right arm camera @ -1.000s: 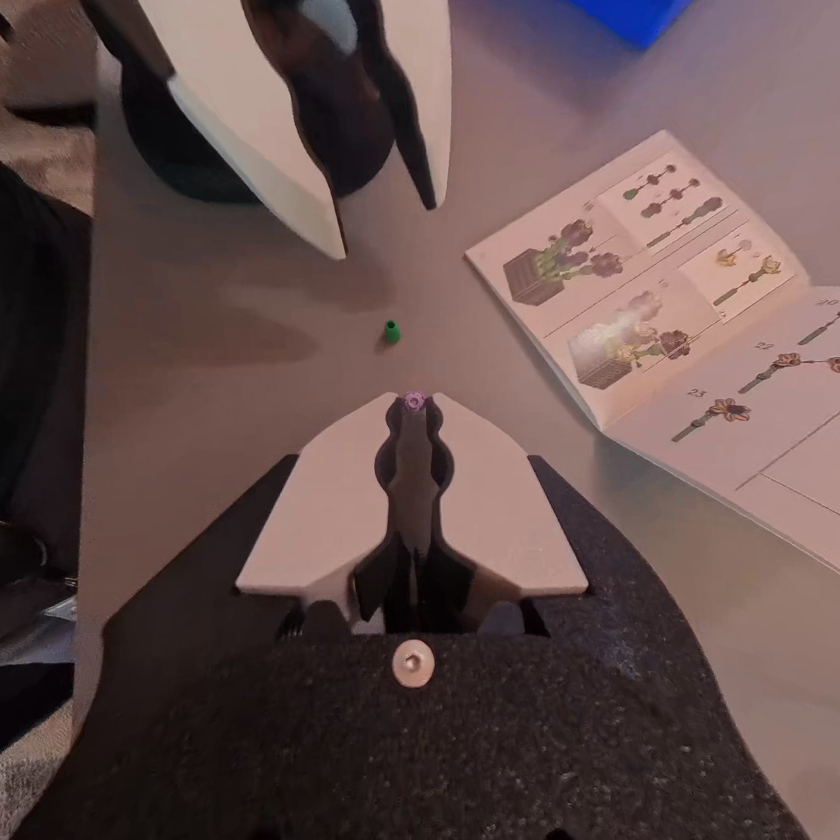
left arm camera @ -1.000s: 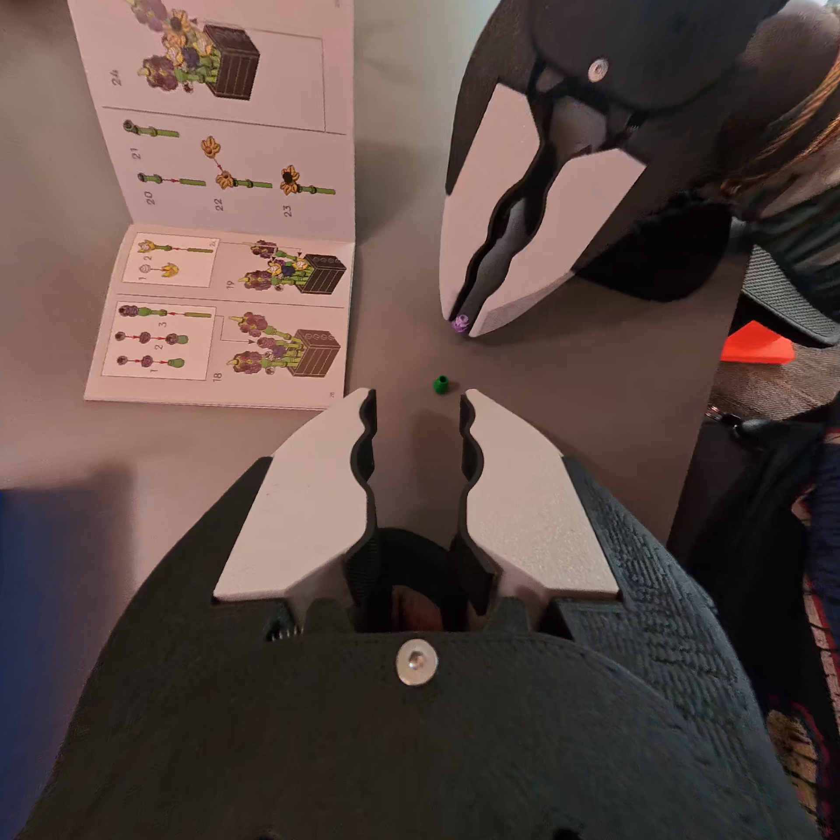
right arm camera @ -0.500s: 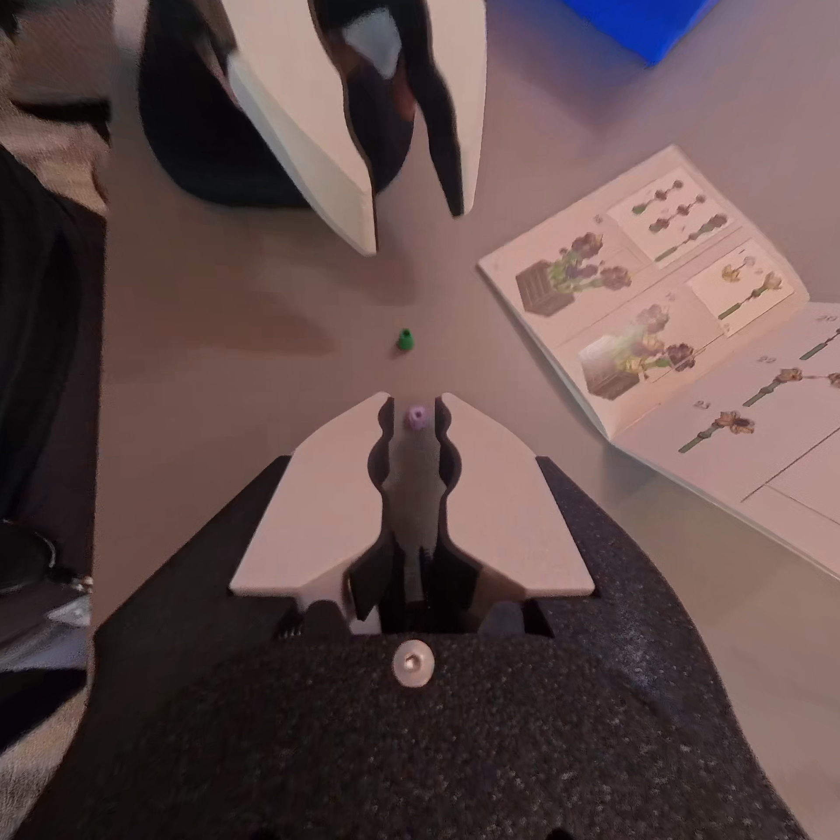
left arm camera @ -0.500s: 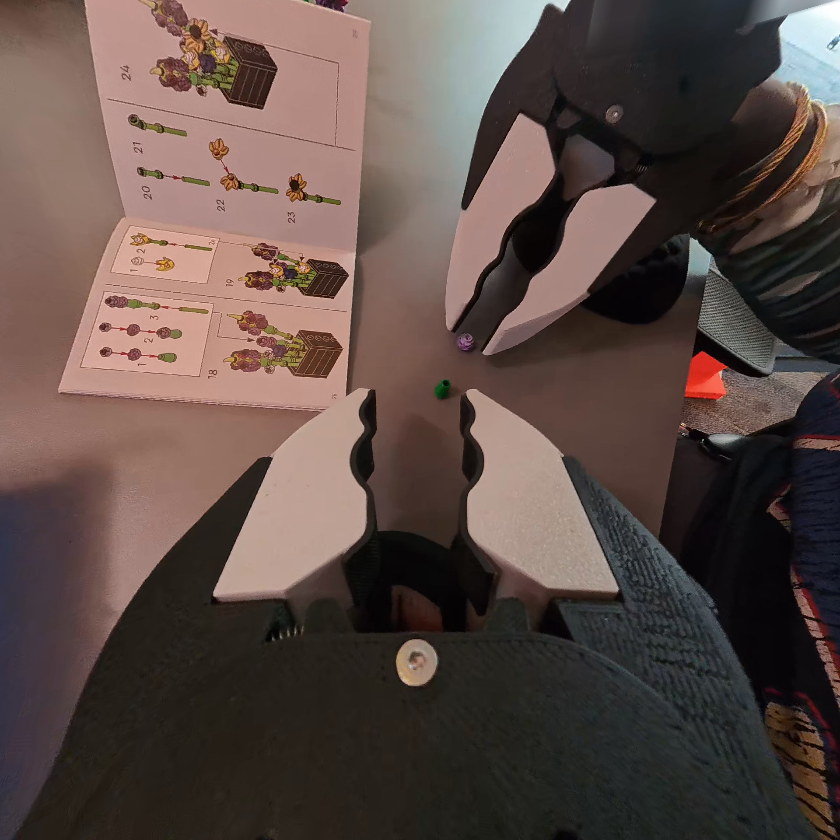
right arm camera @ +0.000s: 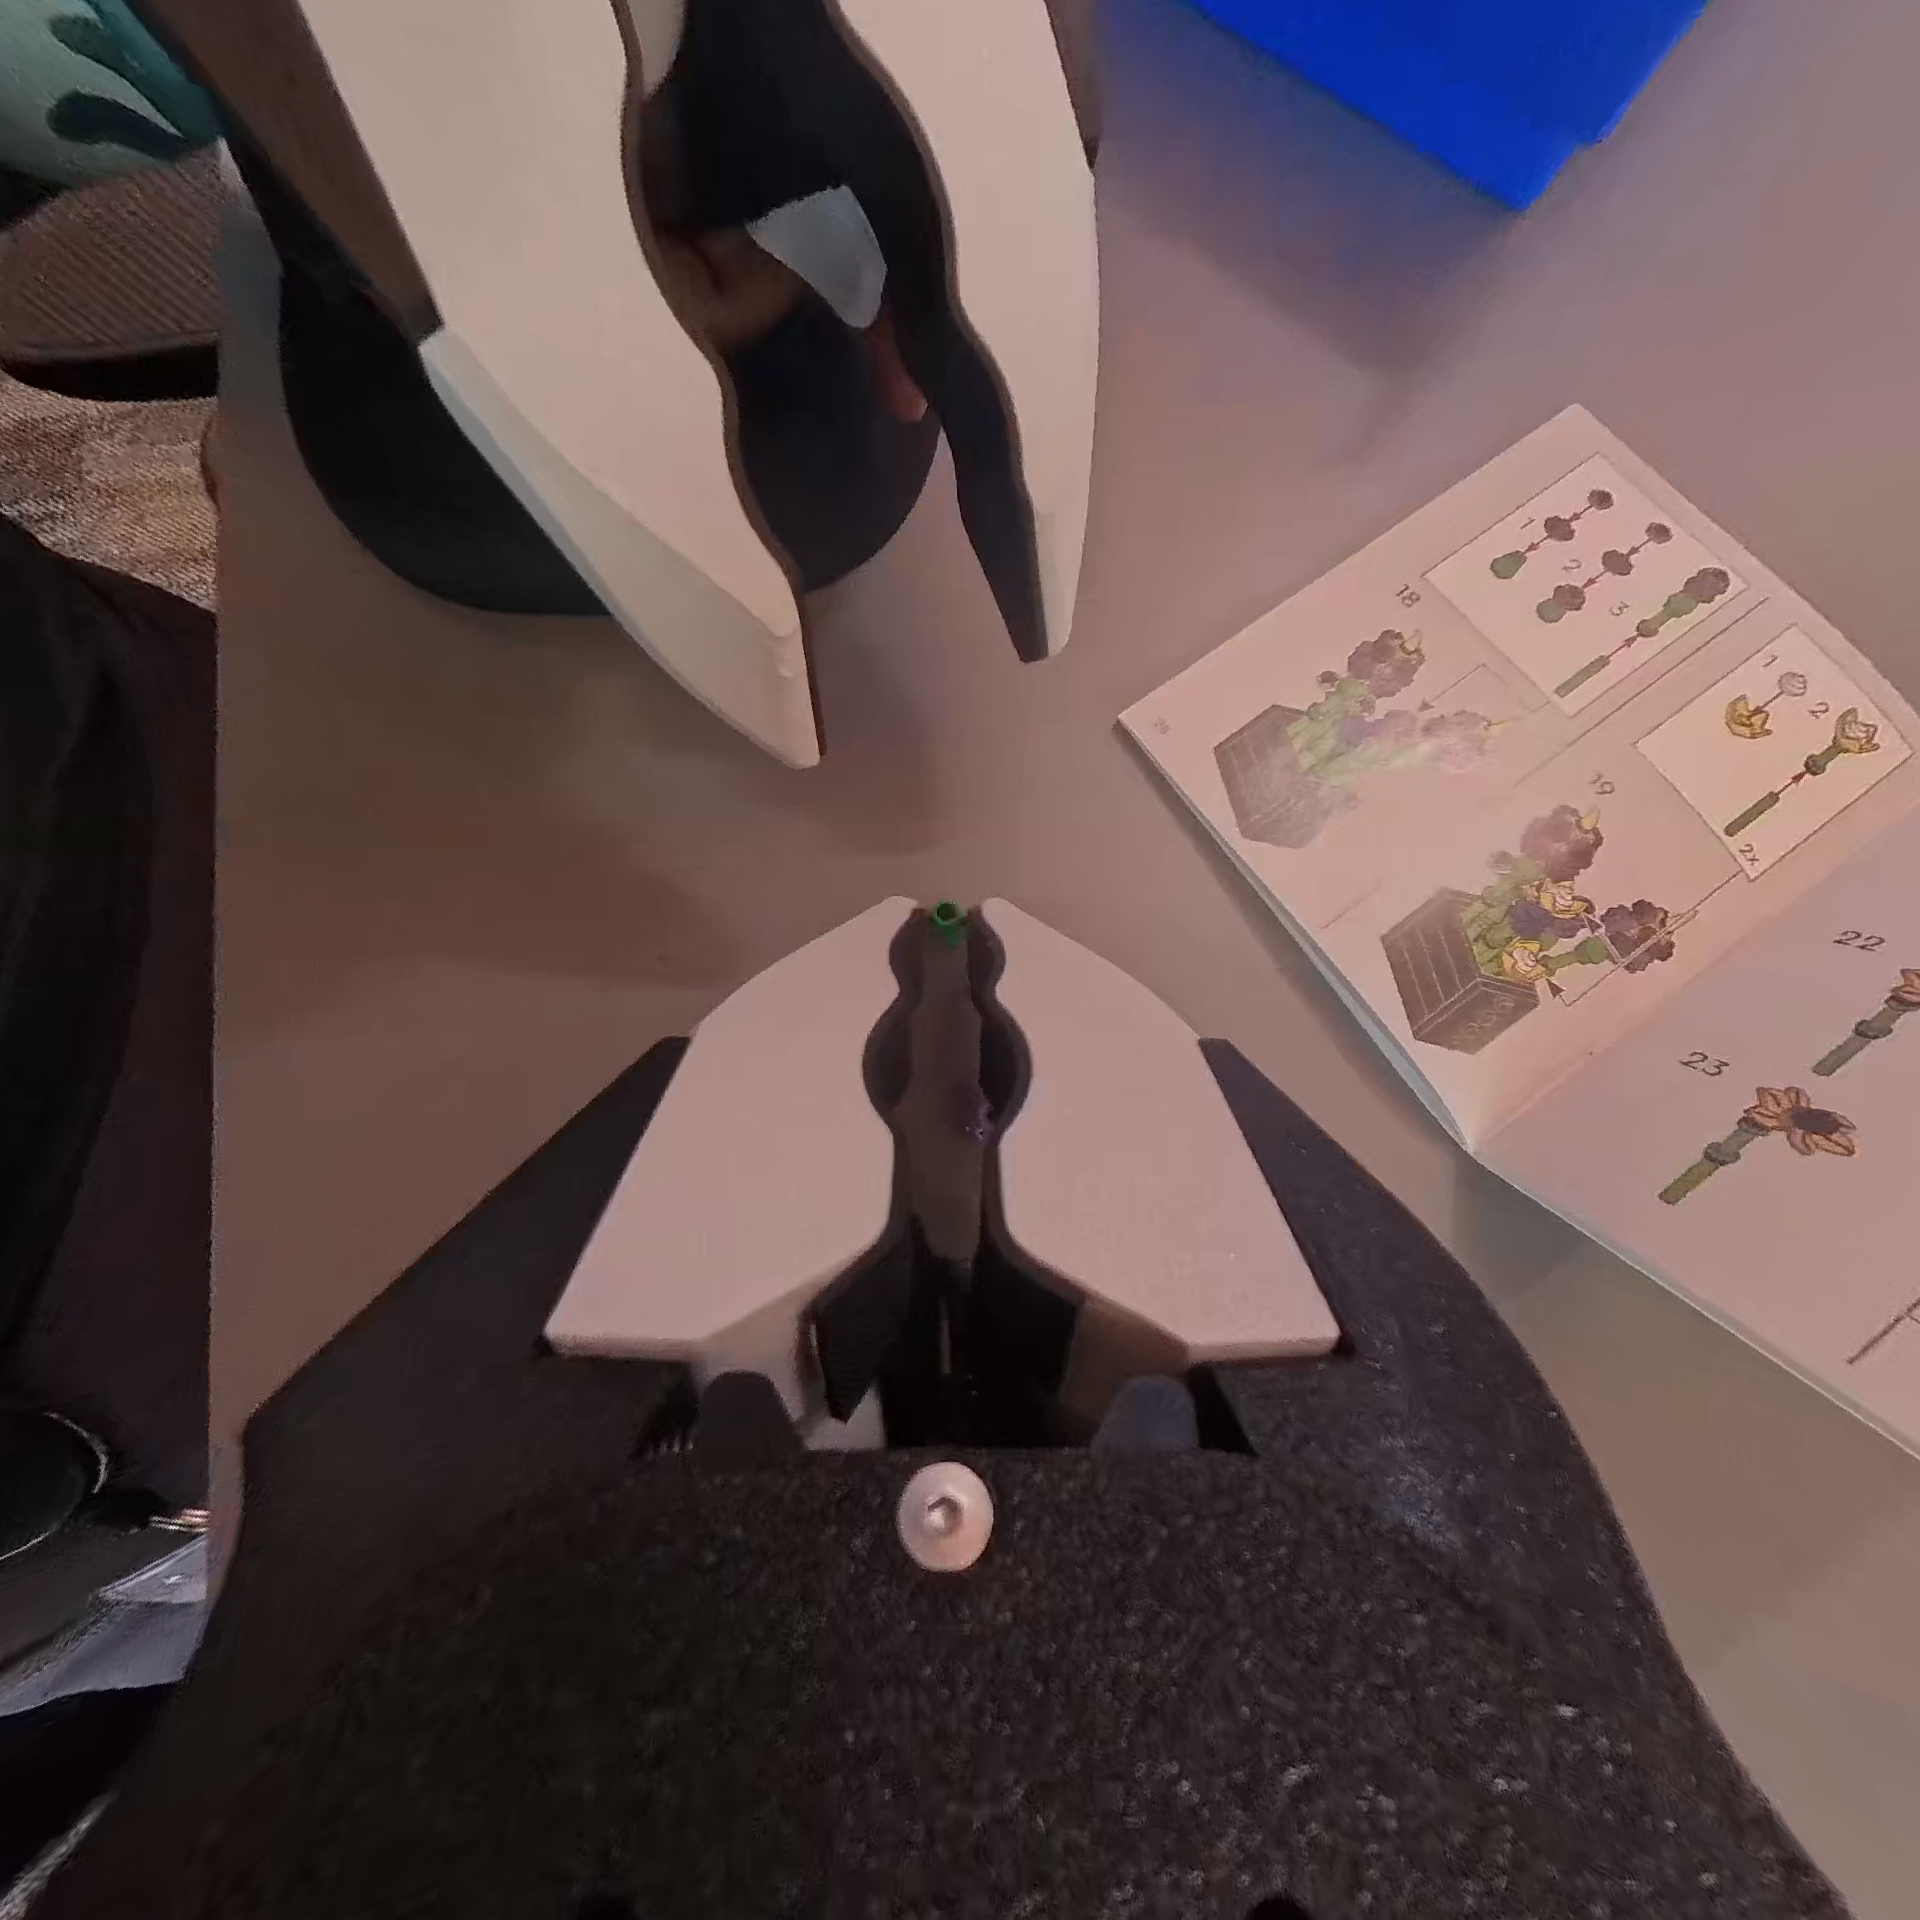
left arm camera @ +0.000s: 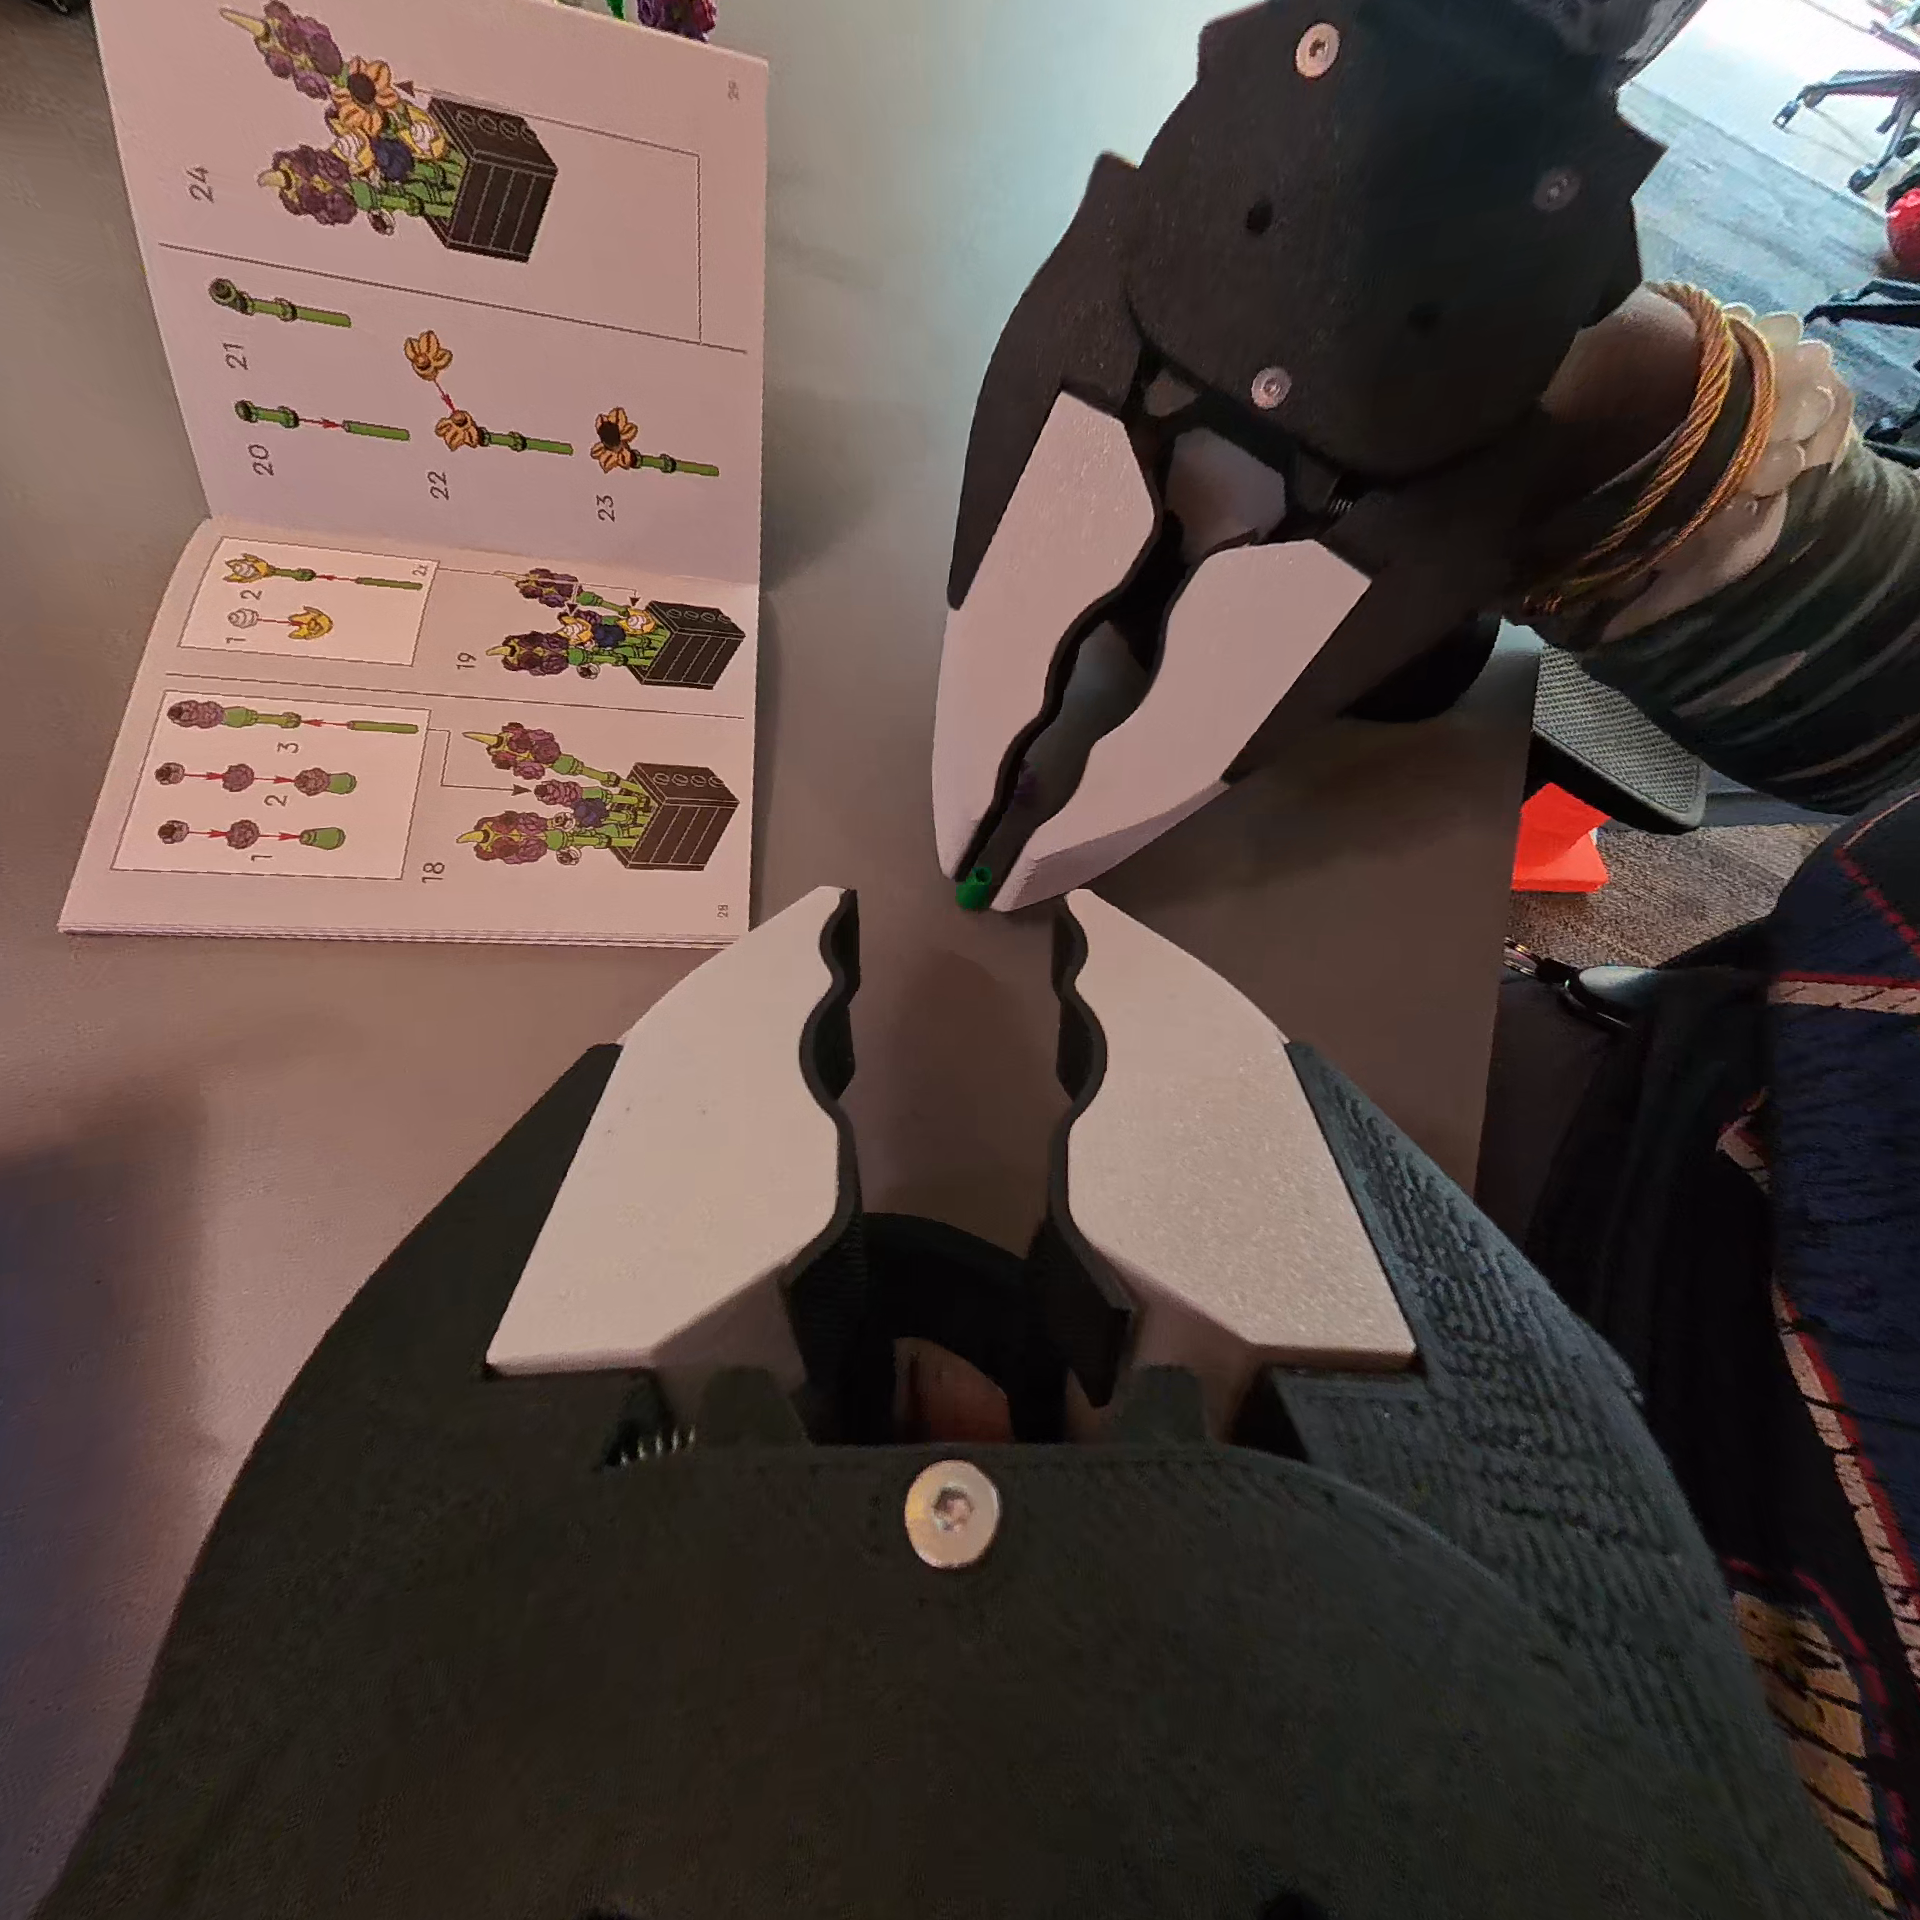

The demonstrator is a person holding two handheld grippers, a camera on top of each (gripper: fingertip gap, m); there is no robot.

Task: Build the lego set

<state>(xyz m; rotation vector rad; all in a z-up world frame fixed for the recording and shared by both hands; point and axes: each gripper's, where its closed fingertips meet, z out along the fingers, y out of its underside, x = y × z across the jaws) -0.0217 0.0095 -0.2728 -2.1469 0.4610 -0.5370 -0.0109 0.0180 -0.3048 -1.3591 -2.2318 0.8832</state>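
Now your right gripper [right arm camera: 948,914] pinches the small green piece [right arm camera: 948,914] at its tips, near the table's [left arm camera: 208,1039] right edge; a purple piece [right arm camera: 977,1117] sits deeper between its fingers. Your left gripper [left arm camera: 956,914] waits wide, holding nothing. The two pieces seem not yet joined, so I think most building remains.

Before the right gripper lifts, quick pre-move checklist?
1. Right gripper tips around the small green round lego piece: ok.
2. Firm clamp on the green piece: cannot tell; it sits at the very tips.
3. Small purple lego piece secured: not ok, it lies loose farther back between the fingers.
4. Left gripper open and empty: ok.
5. Gap between the two grippers' tips: ok, apart but close.
6. Open paper instruction booklet out of the way on the grey table: ok.
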